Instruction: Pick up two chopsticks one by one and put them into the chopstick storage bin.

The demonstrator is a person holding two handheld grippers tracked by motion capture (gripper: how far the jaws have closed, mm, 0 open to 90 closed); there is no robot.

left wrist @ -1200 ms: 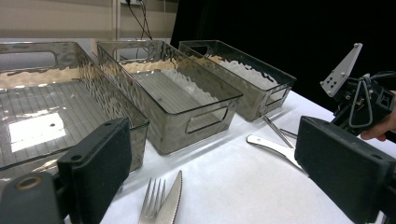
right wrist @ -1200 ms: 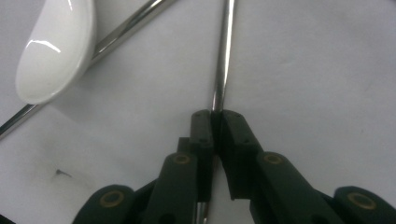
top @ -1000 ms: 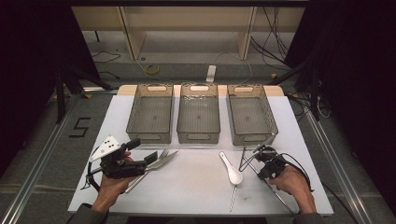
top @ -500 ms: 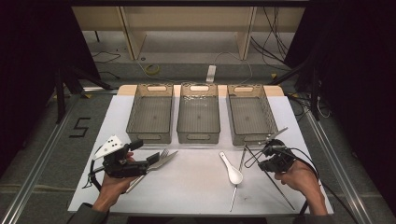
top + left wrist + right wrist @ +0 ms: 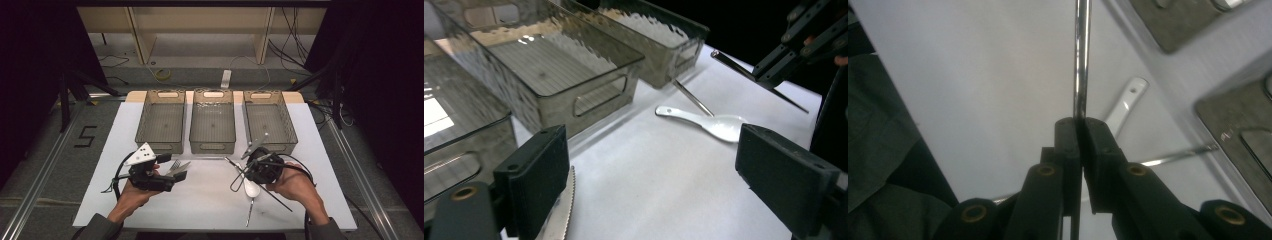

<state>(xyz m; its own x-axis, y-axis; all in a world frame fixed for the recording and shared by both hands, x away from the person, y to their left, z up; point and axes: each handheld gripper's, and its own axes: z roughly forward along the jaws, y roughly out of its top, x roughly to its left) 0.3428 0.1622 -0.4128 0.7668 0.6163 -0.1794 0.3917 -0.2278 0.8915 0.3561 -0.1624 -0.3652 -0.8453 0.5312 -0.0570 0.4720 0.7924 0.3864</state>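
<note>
The right tongs (image 5: 1079, 131) are clenched on a thin metal chopstick (image 5: 1081, 55), pinched near the middle of its length so that the rod runs straight up out of the jaws in the right gripper view. In the high view the same right tongs (image 5: 256, 159) sit at lower right of centre, just in front of the right-hand bin, with the chopstick (image 5: 254, 146) slanting up toward that bin's near wall. The rod looks stiff, light and slick; a grip on the bare polished shaft will likely let it swivel or slide, so a hold near mid-length, squarely across the pads, seems the safest.

The left tongs (image 5: 649, 175) stand released, jaws wide apart with nothing between them, low over the bench (image 5: 210, 200). A serrated knife blade (image 5: 561, 212) lies right at the left jaw. In the high view the left tongs (image 5: 176, 171) are at lower left, beside a fork (image 5: 175, 165).

The right hand (image 5: 295, 182) comes in from the lower right, wrist cocked so the gripper tips upward; the left hand (image 5: 132, 192) lies low and level.

Farther out, a white ceramic spoon (image 5: 251, 189) and a second chopstick (image 5: 274, 196) rest on the bench, and three smoky plastic bins (image 5: 213, 146) line the far side.
</note>
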